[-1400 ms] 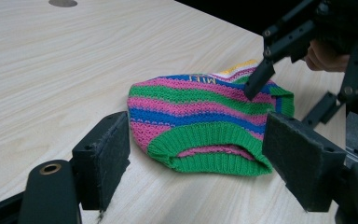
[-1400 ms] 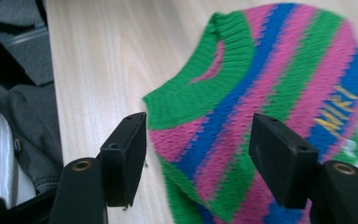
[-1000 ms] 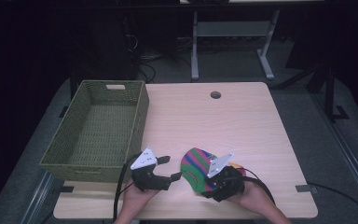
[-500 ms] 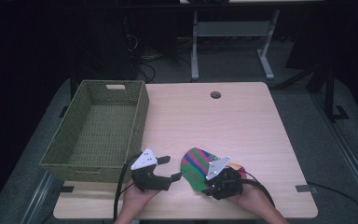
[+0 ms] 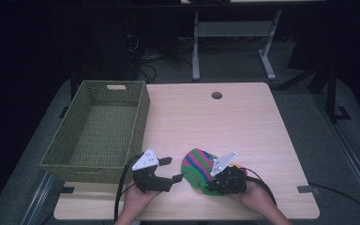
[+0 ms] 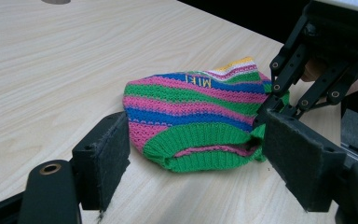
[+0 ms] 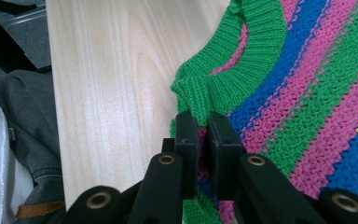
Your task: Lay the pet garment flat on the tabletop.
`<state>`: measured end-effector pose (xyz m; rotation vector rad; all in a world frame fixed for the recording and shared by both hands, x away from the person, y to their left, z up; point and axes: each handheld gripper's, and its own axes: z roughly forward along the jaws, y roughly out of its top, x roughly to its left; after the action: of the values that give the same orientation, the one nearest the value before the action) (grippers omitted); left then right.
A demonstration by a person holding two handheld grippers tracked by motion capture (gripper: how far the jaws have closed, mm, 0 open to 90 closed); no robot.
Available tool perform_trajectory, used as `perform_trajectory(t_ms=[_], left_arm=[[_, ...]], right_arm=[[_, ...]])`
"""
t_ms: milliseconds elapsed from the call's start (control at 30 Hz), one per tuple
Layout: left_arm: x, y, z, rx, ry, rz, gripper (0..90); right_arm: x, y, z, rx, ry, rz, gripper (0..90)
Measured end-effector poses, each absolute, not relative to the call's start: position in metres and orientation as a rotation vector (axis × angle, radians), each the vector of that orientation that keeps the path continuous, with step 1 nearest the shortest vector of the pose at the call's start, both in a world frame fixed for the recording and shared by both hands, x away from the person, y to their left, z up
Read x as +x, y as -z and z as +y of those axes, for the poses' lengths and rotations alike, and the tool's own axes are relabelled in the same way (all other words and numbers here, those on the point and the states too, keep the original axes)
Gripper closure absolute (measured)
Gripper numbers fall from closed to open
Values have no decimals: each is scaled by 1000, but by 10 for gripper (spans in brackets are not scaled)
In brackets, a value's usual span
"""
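A striped knit hat [image 5: 198, 165] is seen lying on the table [image 5: 243, 126], near the front edge, right of the basket [image 5: 98, 131] and apart from it. Stripes of green, pink and blue are noted, with yellow lettering on one blue band and a ribbed green cuff.

The right gripper [image 5: 214, 182] is held at the hat's near side. Its jaws have just been closing and are now pinched on the hat: in the right gripper view a fold of the green cuff [image 7: 200, 95] is clamped between the two pads, with knit bunched up just above them. The right hand [image 5: 258, 199] is seen behind it at the table edge.

The left gripper [image 5: 174, 169] is held just left of the hat, low over the table. Its jaws are spread wide. In the left gripper view the hat's open cuff end [image 6: 200, 151] is framed between the two pads; the left pad lies just beside the knit, and contact cannot be told. The right gripper is seen beyond, at the hat's far side in that view.

The basket is woven, green, standing at the table's left side. A round hole [image 5: 216, 95] is noted in the tabletop farther back.
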<state>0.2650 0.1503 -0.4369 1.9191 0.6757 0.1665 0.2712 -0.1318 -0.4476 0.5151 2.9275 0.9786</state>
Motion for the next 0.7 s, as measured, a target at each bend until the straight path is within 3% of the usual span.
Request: perform_trajectory(t_ms=[700], left_arm=[[266,438,147,1938,-154,666,229]], right_arm=[[272,442,-145,535,-1047,2915,840]])
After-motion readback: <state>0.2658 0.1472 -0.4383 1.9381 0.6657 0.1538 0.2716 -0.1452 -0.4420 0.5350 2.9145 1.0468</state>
